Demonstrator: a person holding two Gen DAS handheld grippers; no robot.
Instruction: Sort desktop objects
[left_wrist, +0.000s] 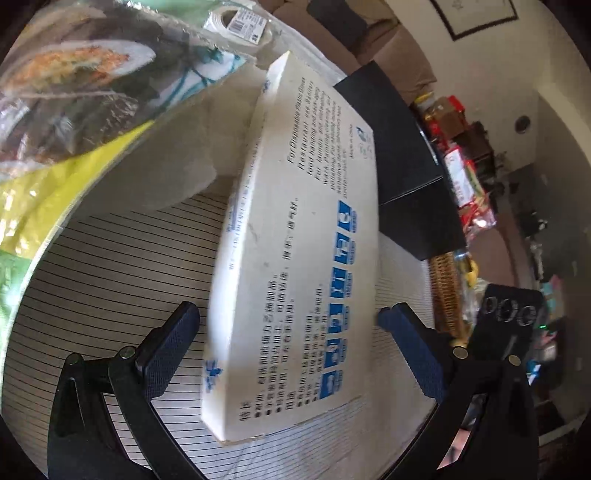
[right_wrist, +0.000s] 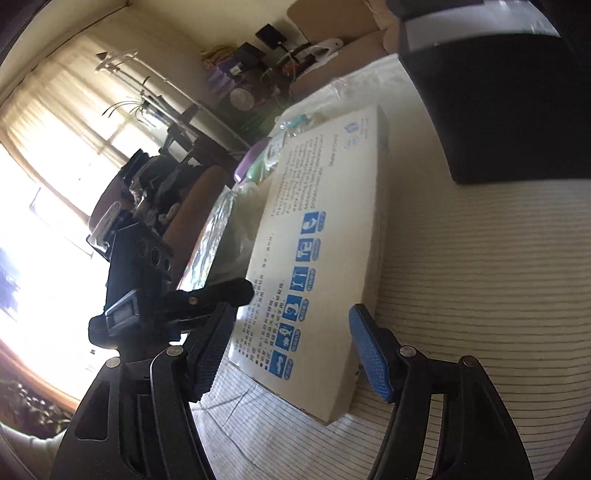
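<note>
Both grippers, left (left_wrist: 288, 332) and right (right_wrist: 291, 347), spread wide around the near end of a white glove box (left_wrist: 295, 240) lying on the striped tablecloth (left_wrist: 122, 258). Closing squarely on its long edges should prevent twisting. Beyond stands a black box (left_wrist: 402, 155).

Glove box (left_wrist: 295, 236) print blurred, black box (right_wrist: 509, 107) cropped (top edge), snack bag (left_wrist: 70, 92) cut off left

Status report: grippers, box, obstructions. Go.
Left gripper open, straddling white box. Right gripper open at its near end. Black box beside it.
</note>
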